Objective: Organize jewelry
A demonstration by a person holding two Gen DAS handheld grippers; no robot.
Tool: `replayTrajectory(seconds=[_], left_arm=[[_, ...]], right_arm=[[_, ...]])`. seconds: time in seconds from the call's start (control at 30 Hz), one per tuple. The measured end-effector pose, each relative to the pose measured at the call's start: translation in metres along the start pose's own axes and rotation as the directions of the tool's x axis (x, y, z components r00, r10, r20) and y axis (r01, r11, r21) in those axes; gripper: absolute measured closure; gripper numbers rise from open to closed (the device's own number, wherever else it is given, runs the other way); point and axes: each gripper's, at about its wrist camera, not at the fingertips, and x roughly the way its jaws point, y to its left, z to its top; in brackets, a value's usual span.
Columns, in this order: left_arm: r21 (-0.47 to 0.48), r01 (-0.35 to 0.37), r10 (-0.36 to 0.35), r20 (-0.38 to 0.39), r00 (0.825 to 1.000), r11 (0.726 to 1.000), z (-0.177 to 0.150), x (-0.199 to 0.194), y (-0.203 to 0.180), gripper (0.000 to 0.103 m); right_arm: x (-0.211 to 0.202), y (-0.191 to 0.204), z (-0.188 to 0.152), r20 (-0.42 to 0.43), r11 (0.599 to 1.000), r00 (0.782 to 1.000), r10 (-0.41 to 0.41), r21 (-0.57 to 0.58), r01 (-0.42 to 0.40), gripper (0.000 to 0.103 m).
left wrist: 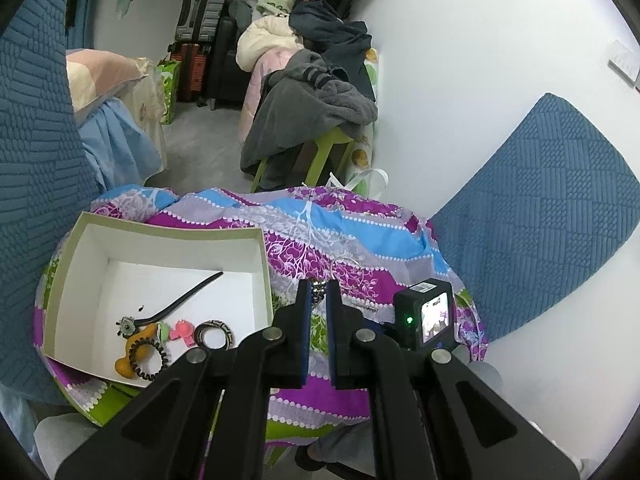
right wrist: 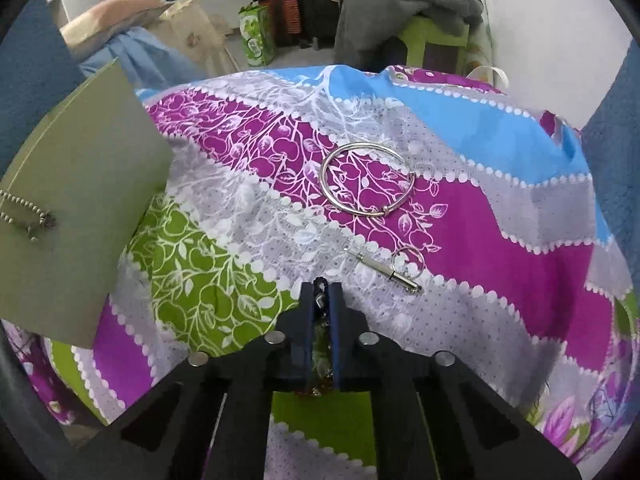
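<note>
A grey fleece garment [left wrist: 316, 108] drapes over a green stool [left wrist: 320, 152] beyond the patterned bedsheet [left wrist: 340, 232], with suitcases [left wrist: 200, 32] farther behind that stool and a blue quilted cushion [left wrist: 540, 208] to its right.

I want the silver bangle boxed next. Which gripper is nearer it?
Right. The right gripper is down on the cloth just short of the bangle; the left gripper is farther back, beside the box.

Right gripper [right wrist: 320, 286] pinched on dark beaded jewelry piece [right wrist: 320, 300], low over patterned purple-green bedsheet [right wrist: 500, 240]. Beyond gripper: thin silver bangle [right wrist: 366, 177], small metal keyring tool [right wrist: 386, 268].
</note>
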Motion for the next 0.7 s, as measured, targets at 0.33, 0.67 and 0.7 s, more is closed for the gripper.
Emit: replayTrajectory(seconds=[0.33, 0.67, 0.7], left_arm=[[-0.006, 0.013, -0.013, 0.007, 1.000, 1.000, 0.003, -0.006, 0.007, 0.097], [0.045, -0.001, -0.001, 0.037, 0.999, 0.999, 0.029, -0.030, 0.010, 0.097], [0.052, -0.007, 0.005, 0.042, 0.999, 0.999, 0.033, -0.033, 0.012, 0.097]], right_arm=[[-0.071, -0.009, 0.008, 0.134, 0.995, 0.989, 0.062, 0.068, -0.071, 0.101], [-0.138, 0.018, 0.046, 0.245, 0.997, 0.968, 0.058, 0.033, -0.068, 0.101], [-0.143, 0.021, 0.050, 0.254, 0.997, 0.965, 0.059, 0.031, -0.070, 0.101]])
